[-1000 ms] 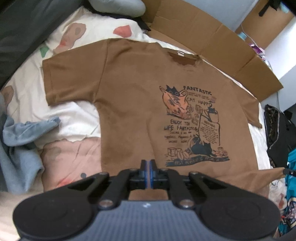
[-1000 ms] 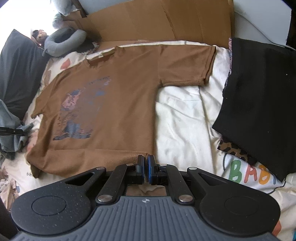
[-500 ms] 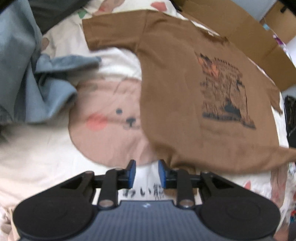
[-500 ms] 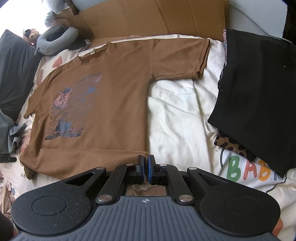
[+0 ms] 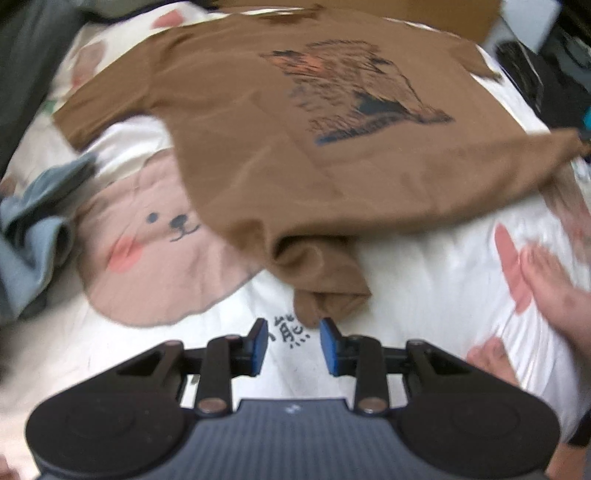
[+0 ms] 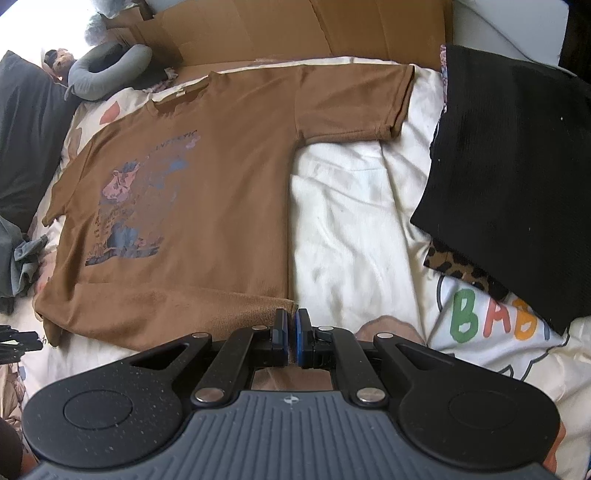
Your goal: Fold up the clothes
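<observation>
- The brown T-shirt (image 6: pixel 207 206) lay spread print-up on the bed sheet (image 6: pixel 354 221), flat for folding.
- The right gripper (image 6: pixel 290 339) pinched its hem corner, keeping that edge anchored.
- The left gripper (image 5: pixel 293 345) stood parted, empty, beside the bunched opposite corner (image 5: pixel 325 284).

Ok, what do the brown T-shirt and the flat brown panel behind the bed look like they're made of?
Brown T-shirt: soft matte knit, probably cotton jersey; it drapes, bunches at the hem and carries a flat print. Panel: plain corrugated cardboard by its look, dull brown, stiff, with straight fold creases and flap edges.
</observation>
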### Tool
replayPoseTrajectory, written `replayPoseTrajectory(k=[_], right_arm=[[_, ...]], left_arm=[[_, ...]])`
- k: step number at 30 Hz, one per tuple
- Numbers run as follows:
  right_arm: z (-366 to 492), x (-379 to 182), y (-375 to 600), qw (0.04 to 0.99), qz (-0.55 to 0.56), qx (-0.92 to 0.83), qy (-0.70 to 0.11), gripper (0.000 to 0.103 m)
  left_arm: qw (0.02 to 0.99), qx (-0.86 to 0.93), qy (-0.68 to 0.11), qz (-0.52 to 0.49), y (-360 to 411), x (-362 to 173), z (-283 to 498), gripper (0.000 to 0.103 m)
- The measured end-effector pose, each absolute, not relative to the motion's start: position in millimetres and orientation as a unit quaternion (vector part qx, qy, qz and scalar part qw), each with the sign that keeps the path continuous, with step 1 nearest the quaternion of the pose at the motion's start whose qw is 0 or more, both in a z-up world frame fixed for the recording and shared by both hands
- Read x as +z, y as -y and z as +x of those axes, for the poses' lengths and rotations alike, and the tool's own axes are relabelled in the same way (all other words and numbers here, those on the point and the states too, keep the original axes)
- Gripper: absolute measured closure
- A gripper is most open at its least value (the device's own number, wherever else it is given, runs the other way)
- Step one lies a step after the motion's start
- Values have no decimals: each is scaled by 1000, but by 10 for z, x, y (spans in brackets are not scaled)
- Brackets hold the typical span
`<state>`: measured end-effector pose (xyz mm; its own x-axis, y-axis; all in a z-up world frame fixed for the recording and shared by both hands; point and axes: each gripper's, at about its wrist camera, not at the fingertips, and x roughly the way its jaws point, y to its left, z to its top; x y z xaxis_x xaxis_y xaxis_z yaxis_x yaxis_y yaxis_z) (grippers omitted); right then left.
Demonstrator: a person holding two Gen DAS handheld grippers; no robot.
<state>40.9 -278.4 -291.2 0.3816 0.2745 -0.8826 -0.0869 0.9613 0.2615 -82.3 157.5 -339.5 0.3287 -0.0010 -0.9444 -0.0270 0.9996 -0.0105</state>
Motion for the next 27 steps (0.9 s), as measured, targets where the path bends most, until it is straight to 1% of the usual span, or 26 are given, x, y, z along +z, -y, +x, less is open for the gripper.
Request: replayPoseTrajectory(k=[5, 7, 9, 12, 20, 21, 22, 23, 24, 25, 27], right_arm=[[381, -2933, 2771, 824, 85, 104, -550, 101], [372, -2940, 2770, 823, 85, 102, -552, 101], [362, -2946, 2768, 822, 84, 100, -554, 101], [365, -2965, 2771, 820, 82, 100, -558, 101], [372, -3023, 2738, 815, 75, 100, -566, 101], [373, -3026, 2732, 814, 75, 100, -567, 101], [374, -3031, 2728, 814, 75, 101, -567, 101], [377, -3036, 2723, 814, 75, 101, -567, 101], [378, -3038, 2717, 814, 76, 100, -568, 101], [378, -3041, 2715, 814, 77, 100, -568, 101], [376, -3048, 2710, 813, 77, 101, -568, 101]], left_arm=[[811, -15, -584, 21, -1458, -3552, -788, 69], [810, -22, -586, 32, -1417, -3614, -777, 66], [808, -28, -586, 45, -1376, -3669, -767, 65], [812, -33, -576, 82, -1306, -3696, -766, 65], [821, -40, -556, 126, -1235, -3698, -763, 63], [822, -43, -553, 131, -1230, -3691, -772, 65], [824, -45, -548, 135, -1229, -3682, -786, 72], [826, -48, -545, 136, -1232, -3673, -792, 76], [825, -50, -547, 133, -1244, -3670, -780, 81], [824, -51, -549, 128, -1253, -3677, -765, 84], [825, -48, -551, 116, -1279, -3660, -759, 84]])
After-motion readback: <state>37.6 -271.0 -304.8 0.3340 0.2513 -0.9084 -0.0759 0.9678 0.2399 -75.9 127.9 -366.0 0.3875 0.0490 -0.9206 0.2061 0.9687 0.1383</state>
